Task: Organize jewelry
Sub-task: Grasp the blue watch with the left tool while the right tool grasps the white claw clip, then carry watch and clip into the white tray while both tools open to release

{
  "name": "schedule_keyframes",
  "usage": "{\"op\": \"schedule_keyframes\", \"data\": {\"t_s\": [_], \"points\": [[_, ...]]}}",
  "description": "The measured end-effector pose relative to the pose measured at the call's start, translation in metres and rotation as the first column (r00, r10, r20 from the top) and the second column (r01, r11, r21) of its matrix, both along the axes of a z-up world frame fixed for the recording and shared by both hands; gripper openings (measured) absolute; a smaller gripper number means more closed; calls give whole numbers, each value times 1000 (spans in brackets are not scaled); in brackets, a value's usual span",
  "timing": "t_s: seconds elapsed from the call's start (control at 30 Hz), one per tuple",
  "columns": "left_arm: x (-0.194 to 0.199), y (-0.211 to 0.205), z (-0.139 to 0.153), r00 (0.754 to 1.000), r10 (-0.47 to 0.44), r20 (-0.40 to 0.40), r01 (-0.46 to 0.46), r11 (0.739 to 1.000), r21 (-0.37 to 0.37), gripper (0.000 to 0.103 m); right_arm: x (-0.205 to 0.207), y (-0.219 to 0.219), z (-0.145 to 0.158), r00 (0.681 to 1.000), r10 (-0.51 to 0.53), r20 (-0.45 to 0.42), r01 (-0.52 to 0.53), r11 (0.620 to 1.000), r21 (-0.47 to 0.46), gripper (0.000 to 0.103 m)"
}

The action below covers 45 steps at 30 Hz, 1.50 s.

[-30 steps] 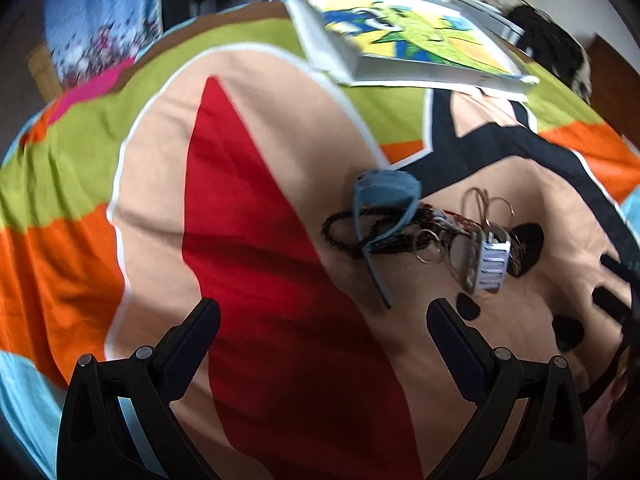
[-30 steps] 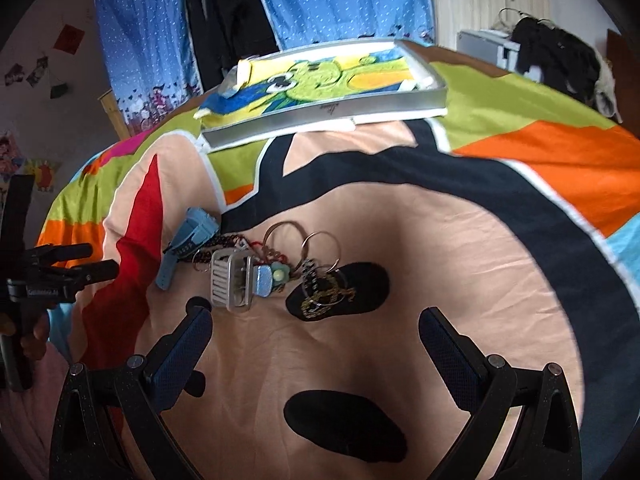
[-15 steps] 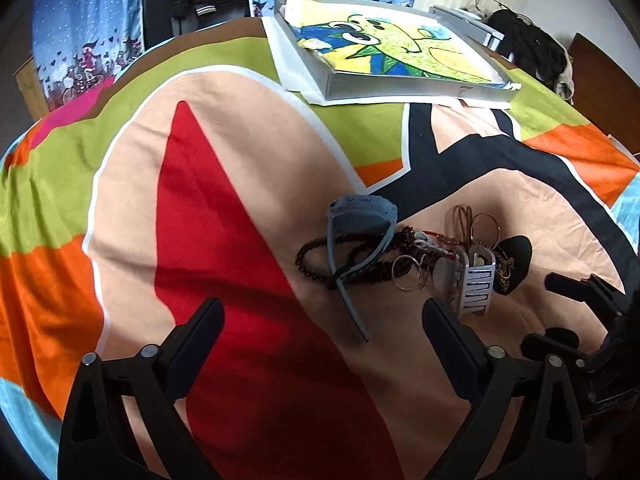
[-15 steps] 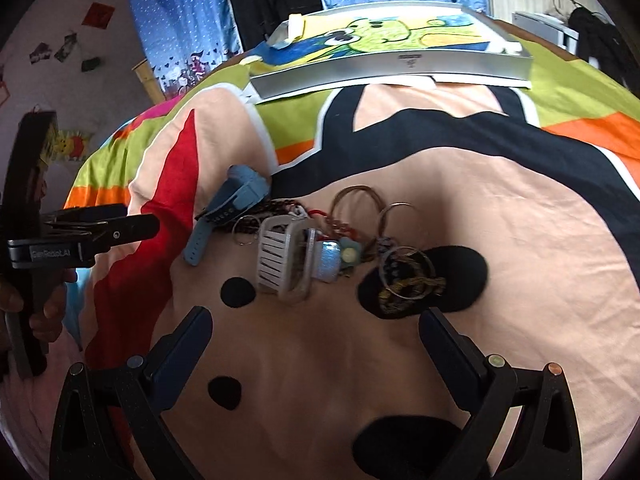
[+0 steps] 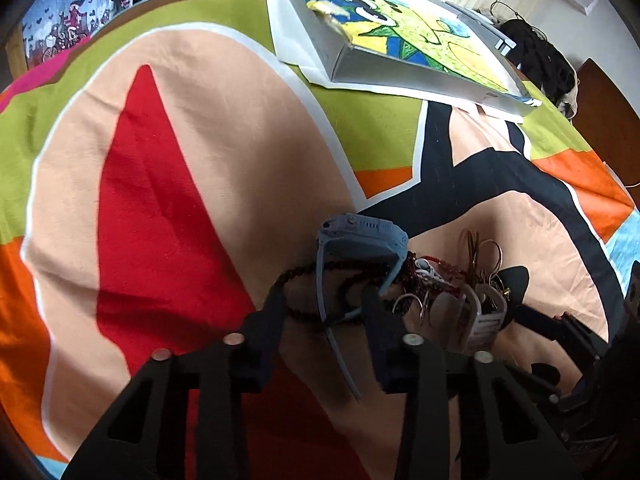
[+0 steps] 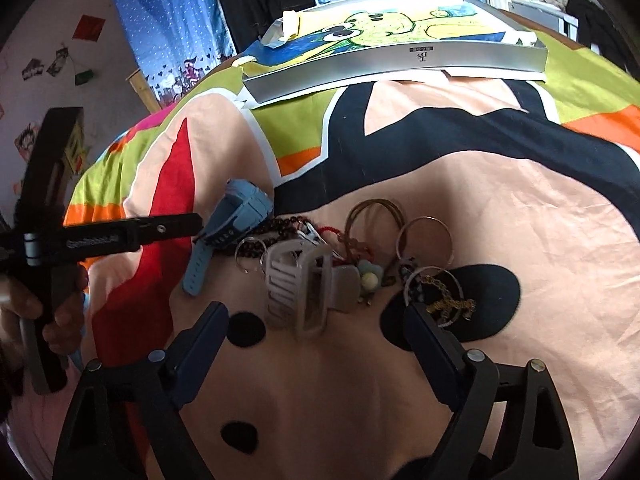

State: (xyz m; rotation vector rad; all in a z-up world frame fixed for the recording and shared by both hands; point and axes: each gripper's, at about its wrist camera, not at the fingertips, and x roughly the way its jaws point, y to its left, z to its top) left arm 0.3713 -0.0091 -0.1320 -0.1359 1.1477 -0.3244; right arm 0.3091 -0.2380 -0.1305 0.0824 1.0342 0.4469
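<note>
A pile of jewelry lies on a colourful bedspread: a blue watch (image 5: 362, 236) (image 6: 236, 208), dark bead strands (image 5: 304, 276) (image 6: 280, 226), a grey hair claw (image 6: 304, 284) (image 5: 484, 316), metal bangles (image 6: 424, 236) and a gold chain (image 6: 448, 300). My left gripper (image 5: 322, 300) is half closed, its fingers on either side of the watch strap and beads; it also shows from the side in the right wrist view (image 6: 176, 226). My right gripper (image 6: 316, 312) is open just in front of the hair claw.
A shallow silver tray (image 6: 400, 60) (image 5: 400, 68) with a cartoon-print lining sits at the far side of the bed. Blue curtains (image 6: 172, 24) and dark clothes hang behind it. The bedspread (image 5: 180, 160) stretches to the left.
My left gripper has moved forward onto the watch and beads and its fingers have narrowed. My right gripper has moved closer to the hair claw.
</note>
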Motion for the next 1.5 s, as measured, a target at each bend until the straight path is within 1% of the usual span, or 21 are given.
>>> {"op": "schedule_keyframes", "data": {"t_s": [0.03, 0.1, 0.27, 0.4, 0.47, 0.57, 0.67, 0.7, 0.73, 0.8, 0.87, 0.9, 0.97, 1.0, 1.03, 1.13, 1.23, 1.37, 1.4, 1.5], "points": [[1, 0, -2, 1000, 0, -5, 0, 1000, -6, 24, 3, 3, -2, 1000, -2, -7, 2, 1000, 6, 85], [6, 1, -7, 1000, 0, -20, -1, 1000, -22, 20, 7, 9, -6, 1000, -7, -22, 7, 1000, 12, 82], [13, 6, -12, 999, 3, -41, -6, 998, -69, 19, 14, 22, -19, 999, -21, -38, 21, 1000, -1, 76], [18, 5, -20, 998, -7, -60, 3, 998, -67, 19, 20, 26, -30, 997, -59, -51, 60, 998, 6, 69], [20, 4, -22, 998, -6, -65, 1, 997, -72, 18, 22, 26, -32, 996, -71, -55, 72, 997, 8, 69], [23, 4, -25, 997, -8, -71, 2, 997, -82, 10, 20, 23, -33, 995, -81, -50, 81, 997, 1, 69], [20, 3, -25, 998, -11, -58, 7, 997, -70, 9, 19, 22, -35, 994, -90, -60, 89, 996, -9, 68], [19, 4, -25, 998, -7, -55, 4, 998, -64, 7, 19, 21, -35, 994, -92, -62, 91, 996, -13, 66], [19, 3, -25, 998, -2, -57, -2, 998, -59, 1, 18, 20, -36, 993, -97, -64, 96, 995, -20, 62], [18, 5, -26, 998, 14, -69, -17, 998, -54, 1, 19, 17, -36, 992, -110, -68, 109, 994, -26, 58], [15, 6, -25, 997, 26, -78, -31, 998, -60, 1, 19, 13, -36, 990, -121, -72, 119, 993, -23, 56], [13, 6, -24, 996, 29, -80, -33, 998, -51, 1, 19, 12, -36, 990, -122, -73, 121, 992, -19, 56], [9, 6, -20, 996, 32, -78, -34, 999, -34, 1, 17, 11, -35, 991, -117, -70, 116, 993, -16, 47], [6, 6, -17, 997, 35, -70, -37, 999, -35, 1, 16, 11, -35, 992, -107, -73, 107, 994, -4, 37], [4, 6, -15, 997, 37, -64, -40, 999, -33, 1, 16, 13, -33, 992, -100, -75, 100, 995, 3, 35], [1, 6, -8, 997, 48, -60, -50, 998, -31, 1, 12, 16, -30, 994, -91, -64, 91, 996, -6, 35], [-5, 9, -3, 996, 55, -66, -58, 997, -43, 1, 9, 13, -28, 993, -99, -69, 101, 995, 16, 35], [-14, 14, 5, 995, 62, -74, -68, 994, -82, 1, 4, 9, -21, 993, -109, -56, 111, 993, 45, 35], [-17, 16, 8, 995, 67, -72, -74, 992, -102, 1, 3, 8, -18, 993, -108, -49, 111, 993, 50, 35], [-24, 19, 21, 997, 71, -40, -76, 988, -133, 1, -2, 5, -12, 994, -107, -27, 109, 992, 64, 35]]}}
